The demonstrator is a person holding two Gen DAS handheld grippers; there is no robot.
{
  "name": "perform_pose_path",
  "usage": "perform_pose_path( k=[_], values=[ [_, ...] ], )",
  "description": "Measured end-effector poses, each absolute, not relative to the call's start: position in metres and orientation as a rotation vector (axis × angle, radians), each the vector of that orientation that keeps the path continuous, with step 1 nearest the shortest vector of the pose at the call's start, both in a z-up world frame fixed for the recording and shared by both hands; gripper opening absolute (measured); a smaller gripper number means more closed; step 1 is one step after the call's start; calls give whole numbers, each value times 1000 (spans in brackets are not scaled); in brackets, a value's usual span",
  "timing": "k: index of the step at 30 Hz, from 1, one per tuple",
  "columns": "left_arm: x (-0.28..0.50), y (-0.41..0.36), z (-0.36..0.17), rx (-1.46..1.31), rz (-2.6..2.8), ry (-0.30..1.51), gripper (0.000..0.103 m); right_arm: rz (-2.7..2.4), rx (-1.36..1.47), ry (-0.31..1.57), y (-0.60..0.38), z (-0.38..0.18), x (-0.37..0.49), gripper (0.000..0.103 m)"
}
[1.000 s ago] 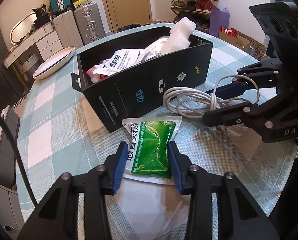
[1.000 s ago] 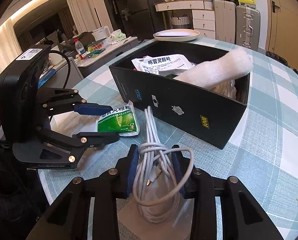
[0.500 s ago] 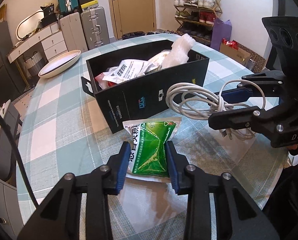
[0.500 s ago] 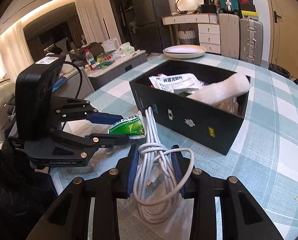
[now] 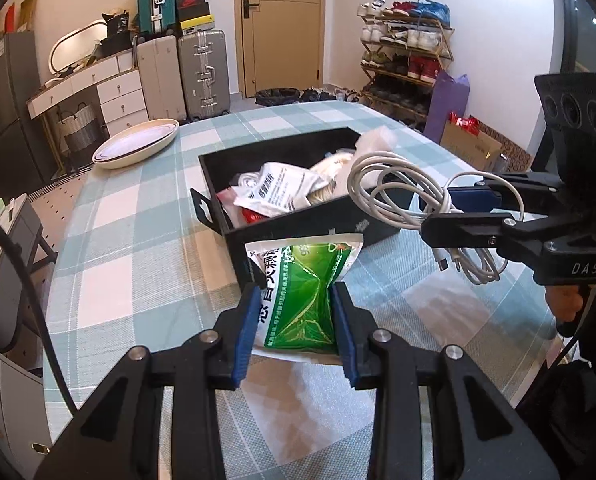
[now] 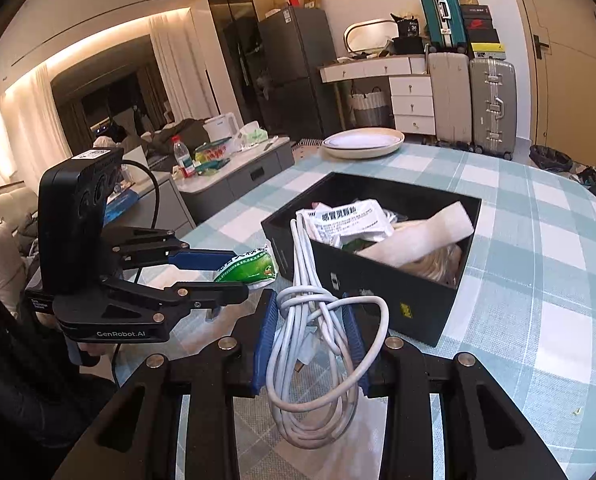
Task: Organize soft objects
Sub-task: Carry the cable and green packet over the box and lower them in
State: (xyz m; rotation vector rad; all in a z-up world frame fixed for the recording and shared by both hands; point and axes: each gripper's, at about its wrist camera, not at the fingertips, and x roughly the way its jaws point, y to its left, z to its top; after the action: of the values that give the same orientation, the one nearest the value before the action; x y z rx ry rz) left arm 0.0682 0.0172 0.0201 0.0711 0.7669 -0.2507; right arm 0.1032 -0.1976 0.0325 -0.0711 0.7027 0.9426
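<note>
My left gripper (image 5: 296, 300) is shut on a green and white sachet (image 5: 303, 292), which is creased between the blue pads and held above the table. My right gripper (image 6: 309, 316) is shut on a coiled white cable (image 6: 317, 344), whose loops hang below the fingers. The cable (image 5: 401, 196) and right gripper (image 5: 457, 210) also show at the right of the left wrist view, just over the near wall of the black box (image 5: 298, 224). In the right wrist view the sachet (image 6: 250, 270) is pinched in the left gripper (image 6: 234, 272), beside the box (image 6: 377, 284). The box holds a white packet (image 6: 349, 220), a white roll (image 6: 421, 236) and other soft items.
The round table wears a pale green checked cloth (image 5: 118, 248). A cream oval dish (image 5: 136, 148) sits at its far edge. Suitcases (image 5: 186, 72), a dresser, a shoe rack (image 5: 405, 64) and a side cabinet (image 6: 234, 172) stand around the room.
Both grippers have risen off the table with their loads. The sachet left the cloth and buckled between the pads. The cable moved up towards the box's near wall.
</note>
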Motion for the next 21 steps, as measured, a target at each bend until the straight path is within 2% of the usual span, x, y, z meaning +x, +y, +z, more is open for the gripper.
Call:
perform_pose_path(
  k=[21],
  values=[
    [100, 19, 51, 14, -216, 698, 34, 873, -15, 609, -212, 71, 122, 33]
  ],
)
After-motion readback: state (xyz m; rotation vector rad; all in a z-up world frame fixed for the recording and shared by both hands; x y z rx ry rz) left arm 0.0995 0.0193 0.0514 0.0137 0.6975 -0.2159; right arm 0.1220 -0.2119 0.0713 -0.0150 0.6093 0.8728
